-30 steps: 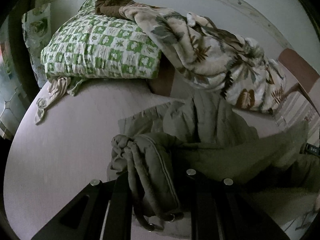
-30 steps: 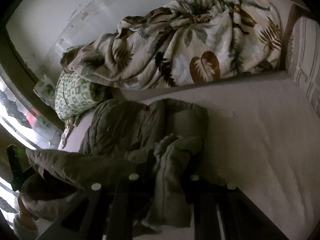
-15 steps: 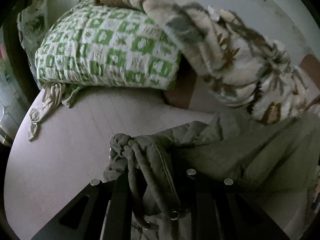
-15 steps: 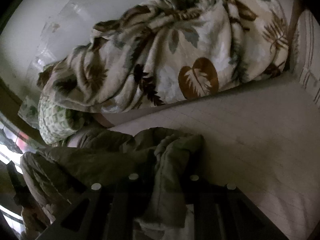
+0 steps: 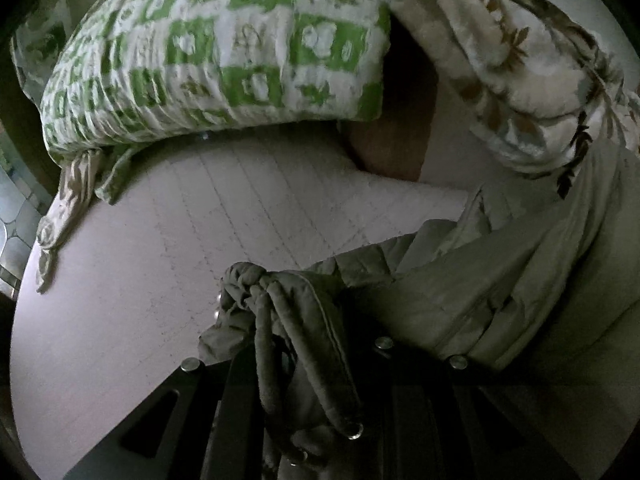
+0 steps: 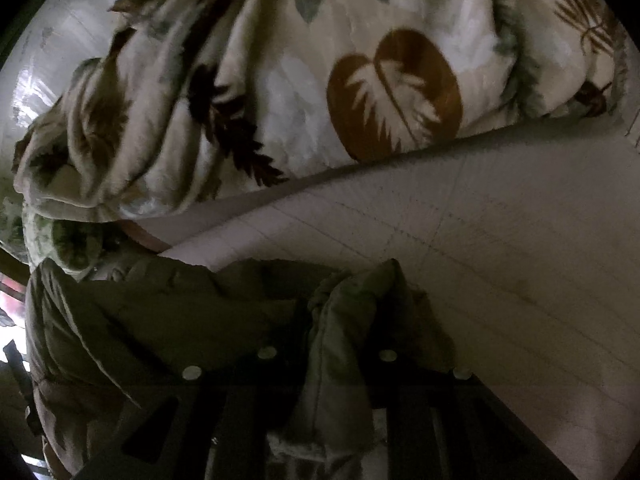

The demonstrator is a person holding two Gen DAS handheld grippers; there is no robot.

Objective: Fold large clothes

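Dim bedroom, bed by a pale wall

Pale mattress cover (image 5: 248,216) with faint grid lines, lying under weak light. At the head, a green-and-white checked pillow (image 5: 224,52), touching a leaf-print blanket (image 6: 320,80) heaped along the white wall (image 6: 60,40). Brown headboard (image 5: 400,132) between pillow and blanket. Bright window glass (image 5: 12,216) at the left edge.

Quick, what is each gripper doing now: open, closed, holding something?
Left gripper: closed on a bunched edge of the olive jacket.
Right gripper: closed on another fold of the same jacket.
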